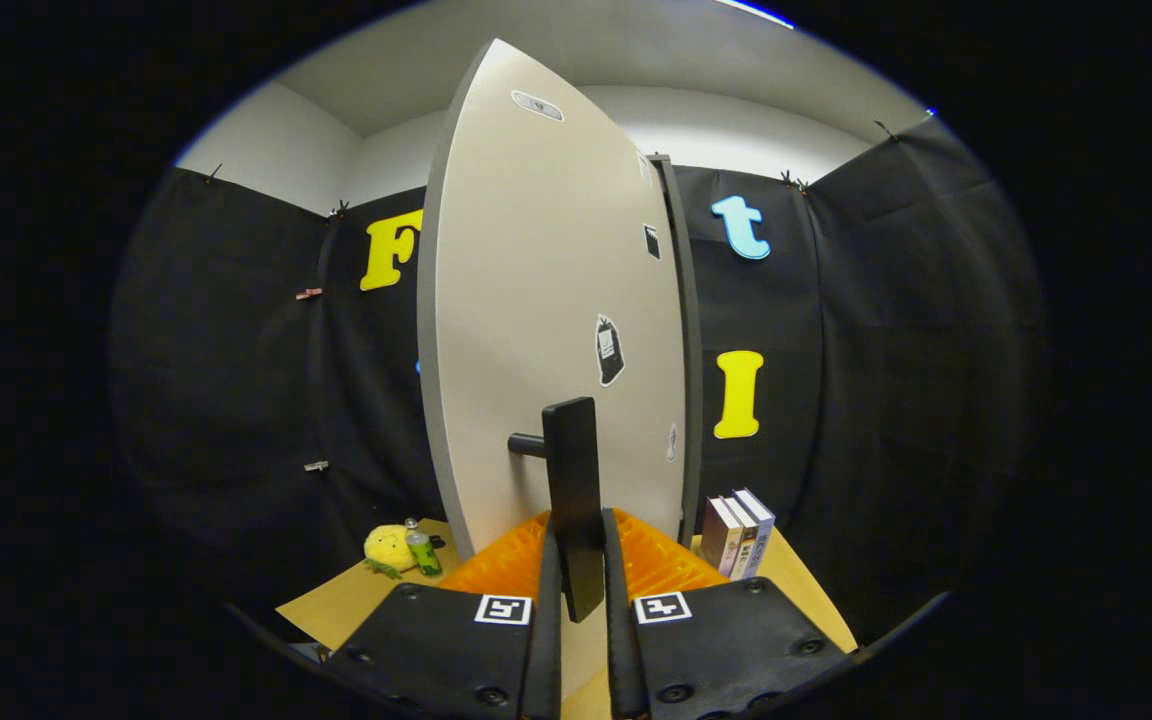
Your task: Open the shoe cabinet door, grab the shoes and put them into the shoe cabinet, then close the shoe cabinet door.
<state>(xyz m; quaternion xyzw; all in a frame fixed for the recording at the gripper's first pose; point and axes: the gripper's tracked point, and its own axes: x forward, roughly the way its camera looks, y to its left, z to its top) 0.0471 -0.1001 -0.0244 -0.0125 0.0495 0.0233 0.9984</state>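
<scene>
A: Gripper view showed the tongs (577, 580) clamped on the door's upright handle (573, 490), one finger pressing either side. Why there?

B: Likely because the handle is the only part that can swing the door (546, 320), which stood edge-on and part open.

A: Where were the shoes?

B: I couldn't make out any. Left of the door, a yellow plush toy (387, 548) and a small bottle (423, 549) sat on the desk (336, 600); right of it, three books (738, 533) stood upright.

A: Any writing?

B: Stickers (609, 350) on the door and the book spines were too small to read.
</scene>
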